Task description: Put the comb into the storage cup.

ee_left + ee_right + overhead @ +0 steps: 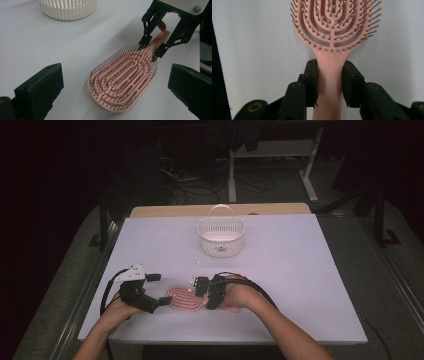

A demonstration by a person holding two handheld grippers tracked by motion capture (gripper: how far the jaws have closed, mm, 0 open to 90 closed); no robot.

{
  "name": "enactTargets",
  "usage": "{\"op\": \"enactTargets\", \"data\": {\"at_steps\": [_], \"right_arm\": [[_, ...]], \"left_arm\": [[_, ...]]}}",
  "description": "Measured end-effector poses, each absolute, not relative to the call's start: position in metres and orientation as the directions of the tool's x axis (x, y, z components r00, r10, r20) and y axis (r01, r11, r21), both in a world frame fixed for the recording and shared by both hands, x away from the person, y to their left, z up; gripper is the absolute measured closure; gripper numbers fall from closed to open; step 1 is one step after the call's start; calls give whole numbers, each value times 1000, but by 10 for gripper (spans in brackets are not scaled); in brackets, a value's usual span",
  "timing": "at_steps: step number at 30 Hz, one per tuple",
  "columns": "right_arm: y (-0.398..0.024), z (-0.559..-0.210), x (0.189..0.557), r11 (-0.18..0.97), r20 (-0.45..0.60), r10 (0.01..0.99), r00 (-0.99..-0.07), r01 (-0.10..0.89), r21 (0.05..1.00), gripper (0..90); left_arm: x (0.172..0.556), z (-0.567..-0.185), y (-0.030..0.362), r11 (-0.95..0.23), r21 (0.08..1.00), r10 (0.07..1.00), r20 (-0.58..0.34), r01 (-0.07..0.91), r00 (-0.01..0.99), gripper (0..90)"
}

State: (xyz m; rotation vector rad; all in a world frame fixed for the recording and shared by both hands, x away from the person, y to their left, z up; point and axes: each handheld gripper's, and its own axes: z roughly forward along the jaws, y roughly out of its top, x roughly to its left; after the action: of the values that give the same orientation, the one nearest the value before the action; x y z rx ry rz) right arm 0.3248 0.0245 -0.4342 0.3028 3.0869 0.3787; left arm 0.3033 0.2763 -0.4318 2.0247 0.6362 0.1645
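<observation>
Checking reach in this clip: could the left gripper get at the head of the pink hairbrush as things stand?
Probably yes. The left gripper is open, and the hairbrush head lies just ahead of its jaws with bare table between. The right gripper clamps only the handle.

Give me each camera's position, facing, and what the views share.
High view: above the person's side, facing forward and down on the table; both forearms, left tool, right tool, hairbrush, basket.
Left gripper view: on the left tool, jaws open, facing the brush head and the right tool.
Right gripper view: on the right tool, shut on the brush handle.
Shared: the pink hairbrush.
</observation>
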Motion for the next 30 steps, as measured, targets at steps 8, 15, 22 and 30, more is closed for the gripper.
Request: {"op": "enactTargets", "data": {"at_steps": [8, 15, 22, 30], "right_arm": [[27, -434, 325, 950, 6, 225, -974, 221, 219, 686], [28, -434, 325, 951, 3, 228, -974, 223, 216, 688], [20, -433, 328, 936, 11, 248, -969, 243, 257, 688], [5, -426, 333, 910, 22, 288, -957, 281, 304, 688]], "left_arm": [[303, -432, 277, -392, 843, 501, -141, 369, 854, 2], [303, -432, 278, -391, 844, 502, -140, 368, 853, 2], [303, -432, 278, -389, 845, 504, -140, 368, 852, 2], [303, -432, 278, -390, 843, 505, -141, 371, 852, 2]]}}
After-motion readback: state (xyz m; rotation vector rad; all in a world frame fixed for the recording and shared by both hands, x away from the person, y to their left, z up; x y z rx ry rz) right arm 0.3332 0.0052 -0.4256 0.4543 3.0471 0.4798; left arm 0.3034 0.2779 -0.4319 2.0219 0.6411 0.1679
